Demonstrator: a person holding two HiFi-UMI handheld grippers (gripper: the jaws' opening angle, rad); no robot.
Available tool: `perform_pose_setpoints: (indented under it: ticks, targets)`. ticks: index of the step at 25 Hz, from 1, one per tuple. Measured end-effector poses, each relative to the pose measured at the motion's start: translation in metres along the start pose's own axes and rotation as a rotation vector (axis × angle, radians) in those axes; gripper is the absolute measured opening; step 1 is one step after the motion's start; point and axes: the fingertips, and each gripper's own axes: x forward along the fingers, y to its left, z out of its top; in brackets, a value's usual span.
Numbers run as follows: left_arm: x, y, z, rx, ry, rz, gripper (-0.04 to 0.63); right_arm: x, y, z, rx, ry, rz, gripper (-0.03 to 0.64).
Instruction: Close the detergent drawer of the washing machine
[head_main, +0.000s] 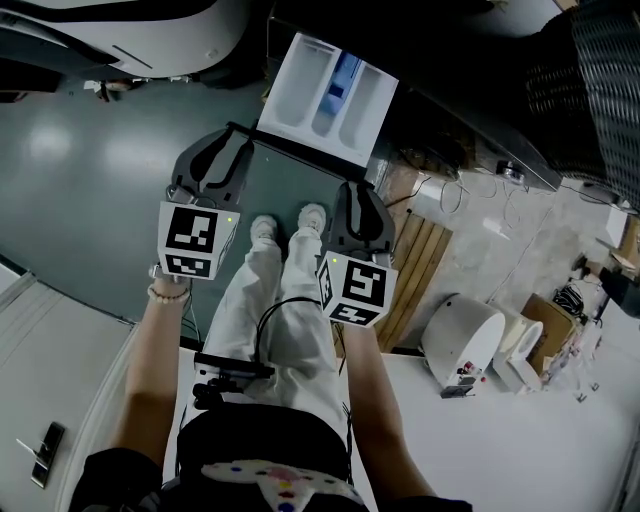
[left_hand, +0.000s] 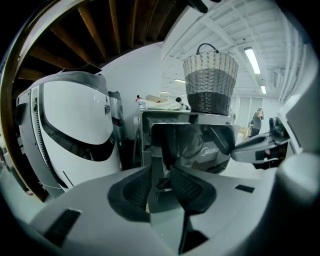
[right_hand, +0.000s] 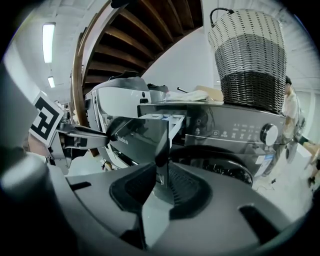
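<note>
The washing machine (right_hand: 235, 132) has its detergent drawer pulled out. In the head view the drawer's white tray (head_main: 330, 95) with a blue compartment shows behind its dark glossy front panel (head_main: 290, 185). My left gripper (head_main: 232, 140) is at the panel's left end and my right gripper (head_main: 358, 192) at its right end. The left gripper view has the panel (left_hand: 195, 140) with its edge pinched between the left gripper's (left_hand: 161, 182) pads. Seen from the right gripper (right_hand: 162, 182), the panel's (right_hand: 140, 142) other edge is clamped the same way.
A wicker basket (right_hand: 247, 55) stands on top of the washer. A white rounded machine (left_hand: 75, 125) stands to the left. A person (right_hand: 290, 100) stands at the far right. A white drum-shaped appliance (head_main: 465, 340) and wooden slats (head_main: 415, 260) lie on the floor to the right.
</note>
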Motion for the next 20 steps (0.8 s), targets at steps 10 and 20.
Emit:
perform_pose_setpoints:
  ticks: [10,20]
  targets:
    - [0.001,-0.001,0.001,0.021,0.007,0.015,0.117,0.002,0.0,0.001,-0.023,0.011,0.004,0.081]
    - [0.014,0.003,0.01,0.025,0.005,0.036,0.117,0.016,-0.009,0.011,-0.033,0.008,0.0,0.083]
